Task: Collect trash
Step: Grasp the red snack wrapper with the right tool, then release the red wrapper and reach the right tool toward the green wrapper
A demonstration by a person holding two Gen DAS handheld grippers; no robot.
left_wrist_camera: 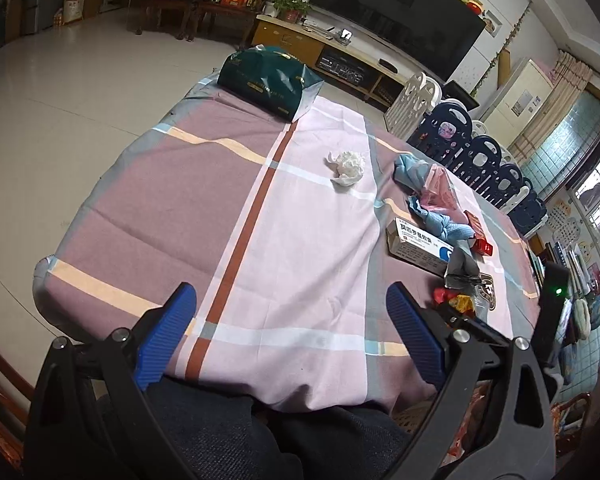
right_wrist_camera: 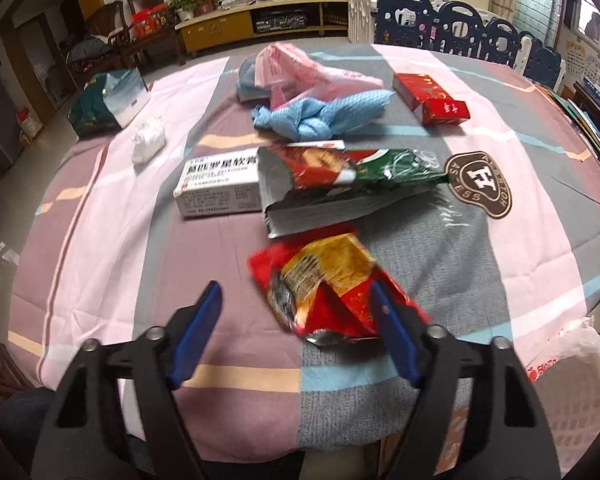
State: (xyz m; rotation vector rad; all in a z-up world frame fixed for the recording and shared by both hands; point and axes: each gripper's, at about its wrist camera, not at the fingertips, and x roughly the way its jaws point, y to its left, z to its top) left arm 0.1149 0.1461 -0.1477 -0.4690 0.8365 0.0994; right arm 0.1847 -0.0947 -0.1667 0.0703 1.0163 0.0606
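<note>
right wrist view: the right gripper [right_wrist_camera: 296, 332] hangs low over the striped cloth-covered table [right_wrist_camera: 100, 240], its blue-padded jaws apart, with the crumpled red-and-yellow foil snack wrapper [right_wrist_camera: 324, 292] lying partly between them — the right pad sits at the wrapper's edge, the left pad is well clear, so nothing is clamped yet. beyond it lie a torn green-and-red snack bag [right_wrist_camera: 340, 184], a white cardboard medicine box [right_wrist_camera: 220, 188], a knotted blue cloth rag [right_wrist_camera: 320, 116], a pink plastic bag [right_wrist_camera: 296, 68], a red carton [right_wrist_camera: 432, 98] and a wad of white tissue [right_wrist_camera: 148, 140]. the left gripper [left_wrist_camera: 292, 332] hovers open and empty over bare cloth at the near edge. judged as the reach for the first wrapper — next the right jaws need to centre on it and close. the thin foil may slide or crumple away. a white plastic bag [right_wrist_camera: 572, 364] hangs at the table's right edge, perhaps for the trash.
</note>
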